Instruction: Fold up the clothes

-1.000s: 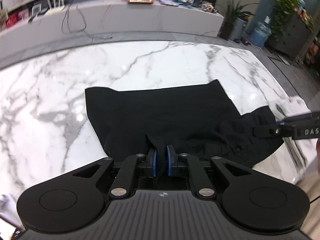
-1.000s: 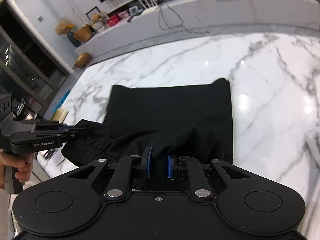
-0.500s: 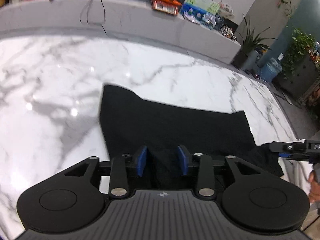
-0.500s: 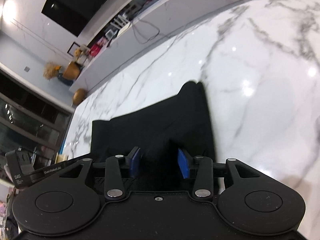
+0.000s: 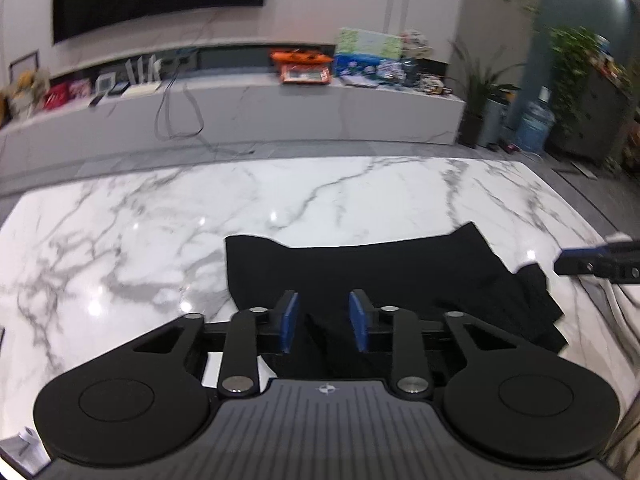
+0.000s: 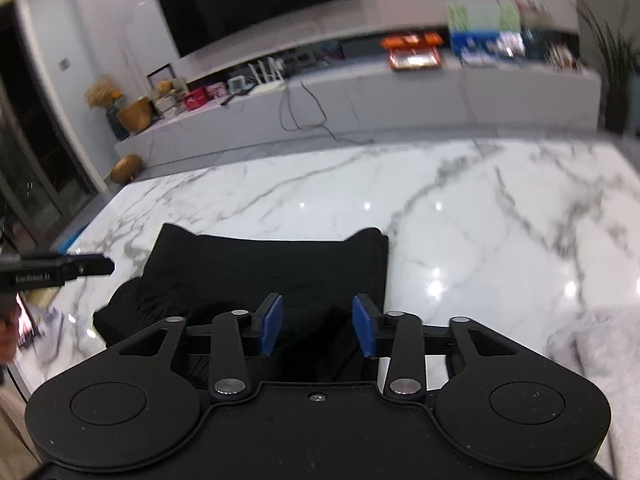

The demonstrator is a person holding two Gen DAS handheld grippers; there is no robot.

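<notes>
Left wrist view: left gripper (image 5: 323, 322) gapes wide, empty, above the black garment (image 5: 380, 276) lying on the marble table (image 5: 120, 240). Right wrist view: right gripper (image 6: 318, 324) likewise spread wide above the garment's (image 6: 280, 268) near edge.

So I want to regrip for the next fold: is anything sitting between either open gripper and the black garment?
Nothing visible does. The left gripper and the right gripper both hang open right over the near edge of the black garment, with only bare marble table around it. A pale cloth lies off to the right, apart from the garment.
</notes>
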